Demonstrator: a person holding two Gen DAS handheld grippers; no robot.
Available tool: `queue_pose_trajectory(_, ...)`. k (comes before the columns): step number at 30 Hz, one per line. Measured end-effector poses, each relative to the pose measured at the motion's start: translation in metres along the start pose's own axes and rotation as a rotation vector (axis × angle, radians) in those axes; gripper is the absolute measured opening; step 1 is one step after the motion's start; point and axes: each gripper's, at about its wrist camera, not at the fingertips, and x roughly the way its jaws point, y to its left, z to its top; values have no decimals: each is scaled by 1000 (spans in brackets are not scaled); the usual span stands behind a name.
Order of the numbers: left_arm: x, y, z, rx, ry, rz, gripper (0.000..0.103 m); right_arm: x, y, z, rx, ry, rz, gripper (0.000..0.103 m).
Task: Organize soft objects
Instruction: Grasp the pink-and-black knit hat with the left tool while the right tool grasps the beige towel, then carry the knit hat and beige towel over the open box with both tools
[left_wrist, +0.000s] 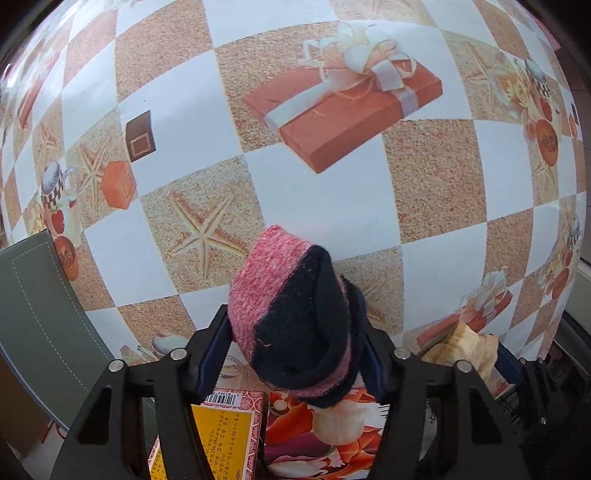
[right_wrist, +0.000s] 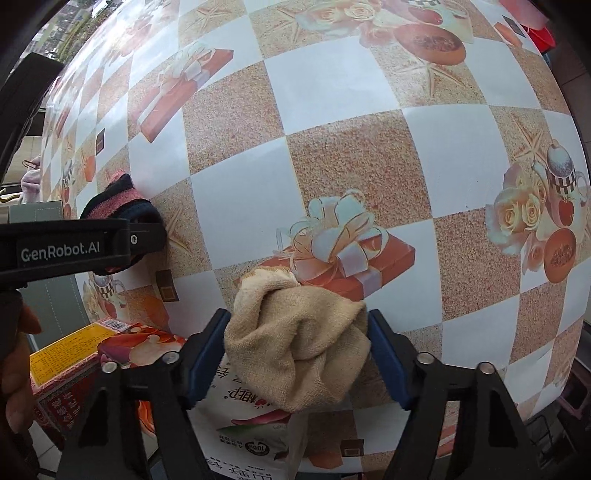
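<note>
My left gripper (left_wrist: 297, 343) is shut on a pink and dark navy sock (left_wrist: 295, 314), held above the patterned tablecloth. The same sock (right_wrist: 118, 201) and the left gripper's body show at the left of the right wrist view. My right gripper (right_wrist: 295, 350) is shut on a bunched beige sock (right_wrist: 299, 339), held above the table's near edge. That beige sock (left_wrist: 465, 349) also shows at the lower right of the left wrist view.
A red and yellow box (left_wrist: 229, 435) lies under the left gripper, next to a flowery packet (left_wrist: 325, 432). A white printed packet (right_wrist: 255, 432) lies under the right gripper. A grey-green mat (left_wrist: 40, 321) lies at the left. The checkered tablecloth (left_wrist: 303, 192) stretches ahead.
</note>
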Motion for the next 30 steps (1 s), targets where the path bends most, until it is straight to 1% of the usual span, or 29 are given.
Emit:
queue_pose_trajectory(1,0,-3,-1,5,-4,-3,56,-1,-2,0,-5,0,6,67)
queue_pose_trajectory(2,0,-5,-2,9,-16,-3,47,-3,-2,0,-5,-4,15,55)
queue_pose_trajectory(3,-2,-6,-4,17,-29,-1,41,-6,-3,0,-2,-7,27,51)
queue_pose_trajectory(4,-7,-7,-5,25,-39,-11,34,-10,0,0,6,-11,38,50)
queue_pose_trajectory(5,-11,-7,-6,29,-52,-24,31,-13,-3,0,13,-16,45,49)
queue_pose_trajectory(10,-35,-15,-16,78,-147,-14,30,-35,-27,2,61,-51,73,48)
queue_pose_trajectory(14,-54,-24,-32,125,-204,-19,30,-49,-39,2,100,-75,84,48)
queue_pose_trajectory(15,-58,-26,-37,140,-218,-19,30,-50,-46,-9,106,-81,85,48)
queue_pose_trajectory(17,-66,-32,-47,171,-243,-24,30,-57,-53,-11,123,-91,88,48)
queue_pose_trajectory(23,-85,-49,-83,253,-291,-64,30,-62,-56,-25,184,-116,95,48)
queue_pose_trajectory(27,-86,-53,-100,310,-308,-81,30,-68,-62,-40,220,-127,95,48)
queue_pose_trajectory(28,-83,-48,-103,324,-311,-85,30,-70,-62,-45,227,-131,94,48)
queue_pose_trajectory(30,-81,-53,-111,348,-319,-92,30,-69,-56,-55,238,-139,91,48)
